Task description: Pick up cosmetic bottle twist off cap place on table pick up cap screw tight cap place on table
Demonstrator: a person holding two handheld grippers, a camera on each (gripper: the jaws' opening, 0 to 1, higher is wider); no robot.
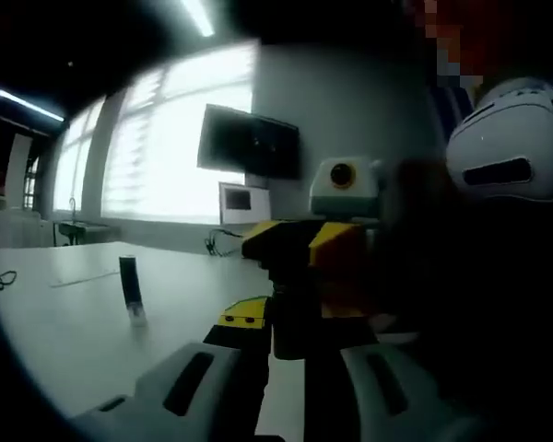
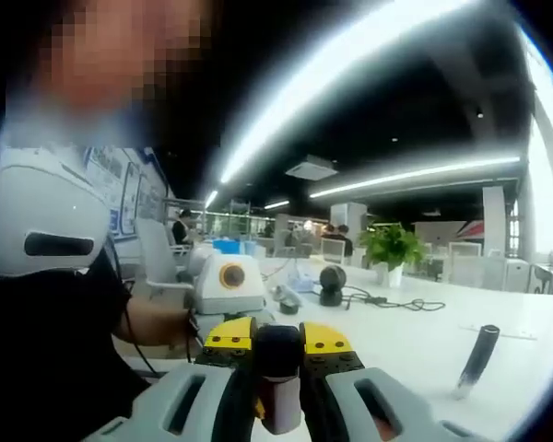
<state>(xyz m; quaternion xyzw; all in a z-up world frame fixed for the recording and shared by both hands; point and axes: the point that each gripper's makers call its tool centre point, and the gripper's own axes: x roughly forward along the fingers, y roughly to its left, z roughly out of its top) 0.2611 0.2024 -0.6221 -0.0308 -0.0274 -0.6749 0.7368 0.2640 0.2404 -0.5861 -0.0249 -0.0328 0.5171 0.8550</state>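
Note:
The cosmetic bottle [image 2: 279, 405] has a pale body and a dark cap [image 2: 278, 352]. It sits between the jaws of my right gripper [image 2: 277, 354], whose yellow fingertips [image 2: 324, 338] press on the dark cap end. In the left gripper view the same item shows as a dark upright shape [image 1: 291, 322] held in my left gripper [image 1: 290, 345]. The right gripper [image 1: 306, 241], with yellow and black tips, meets it head-on from beyond. The left gripper's body [image 2: 229, 287] shows just behind the bottle in the right gripper view. Which gripper holds the cap and which the body I cannot tell.
A dark slender tube [image 1: 131, 290] stands on the white table [image 1: 64, 322], also seen leaning at the right [image 2: 477, 357]. A person in dark clothes [image 2: 64, 368] stands close behind the grippers. A potted plant [image 2: 390, 247], cables and small devices lie further along the table.

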